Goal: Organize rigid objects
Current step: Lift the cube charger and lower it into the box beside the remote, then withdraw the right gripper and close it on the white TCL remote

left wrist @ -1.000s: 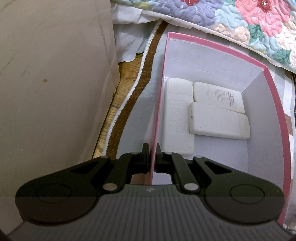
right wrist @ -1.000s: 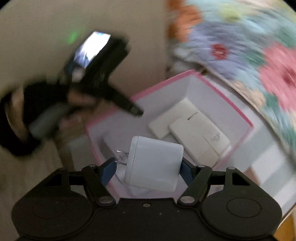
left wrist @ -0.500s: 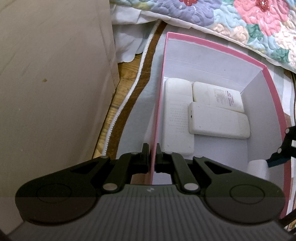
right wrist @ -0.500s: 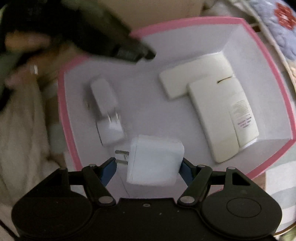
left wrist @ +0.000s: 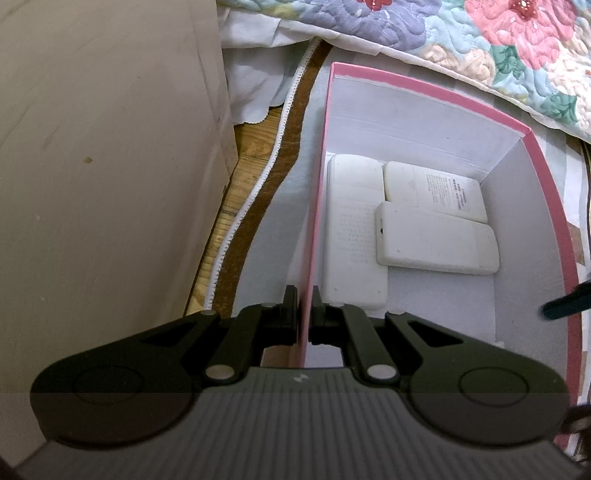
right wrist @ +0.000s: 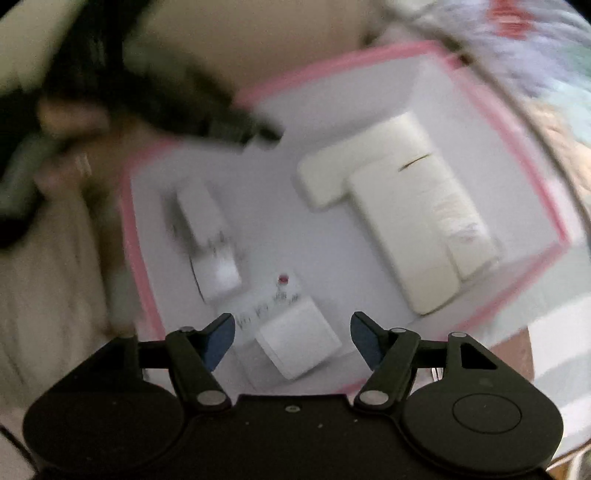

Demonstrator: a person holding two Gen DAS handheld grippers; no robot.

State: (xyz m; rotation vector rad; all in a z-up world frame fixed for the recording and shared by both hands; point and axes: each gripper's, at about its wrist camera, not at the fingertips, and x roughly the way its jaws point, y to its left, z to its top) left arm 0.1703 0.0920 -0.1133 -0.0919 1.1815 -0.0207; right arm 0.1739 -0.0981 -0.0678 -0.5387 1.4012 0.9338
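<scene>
Matt pink cardboard box (left wrist: 421,83); smooth white plastic power banks (left wrist: 436,240); glossy white charger (right wrist: 299,343); quilted cloth bedspread (left wrist: 461,33); grainy wood floor (left wrist: 255,147).

The left hand-held gripper (left wrist: 303,310) is pinched shut on the pink box wall (left wrist: 314,221) — one finger outside, one inside. The right hand-held gripper (right wrist: 291,332) hangs above the box with its blue-padded fingers (right wrist: 221,332) spread wide — touching nothing.

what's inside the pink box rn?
In the pink box: three white power banks, one partly overlapping the others; two white chargers; a just-dropped square charger. Anything beneath the overlapping bank is hidden.
</scene>
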